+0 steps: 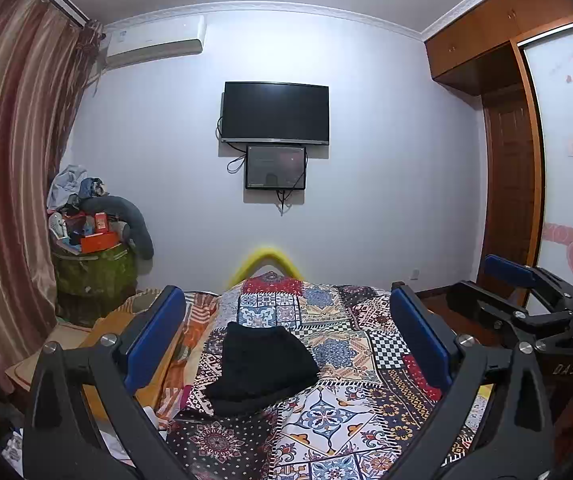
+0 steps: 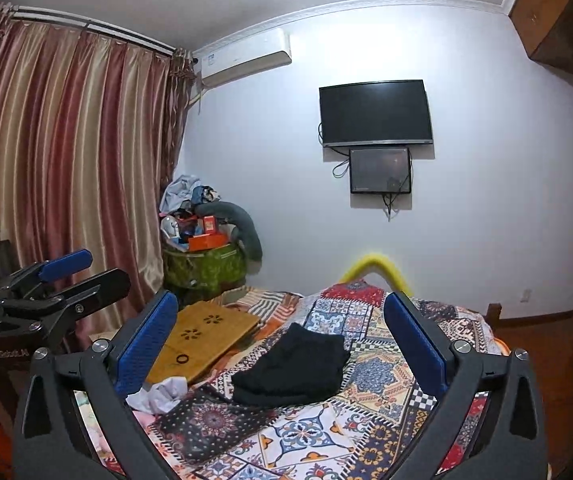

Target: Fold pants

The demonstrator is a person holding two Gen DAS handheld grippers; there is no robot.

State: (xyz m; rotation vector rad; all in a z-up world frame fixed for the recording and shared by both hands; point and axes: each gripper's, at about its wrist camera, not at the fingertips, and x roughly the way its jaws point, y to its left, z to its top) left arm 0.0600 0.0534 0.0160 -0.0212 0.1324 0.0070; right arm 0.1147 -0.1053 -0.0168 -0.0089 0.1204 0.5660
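Black pants [image 1: 260, 366] lie folded into a compact bundle on the patterned patchwork bedspread [image 1: 338, 412]; the right wrist view shows the same pants [image 2: 292, 372] mid-bed. My left gripper [image 1: 286, 336] is open, blue pads wide apart, held back from the bundle with nothing between them. My right gripper [image 2: 282, 338] is open too, and also clear of the cloth. In the left wrist view the right gripper [image 1: 486, 284] shows at the right edge. In the right wrist view the left gripper [image 2: 94, 270] shows at the left edge.
A bamboo lap tray [image 2: 206, 340] and crumpled white cloth [image 2: 162, 394] lie on the bed's left side. A yellow bed rail [image 1: 264, 260] stands at the far end. A cluttered green bin [image 1: 94, 272] sits by the curtain [image 1: 10, 180]. A wall television [image 1: 275, 114] faces me.
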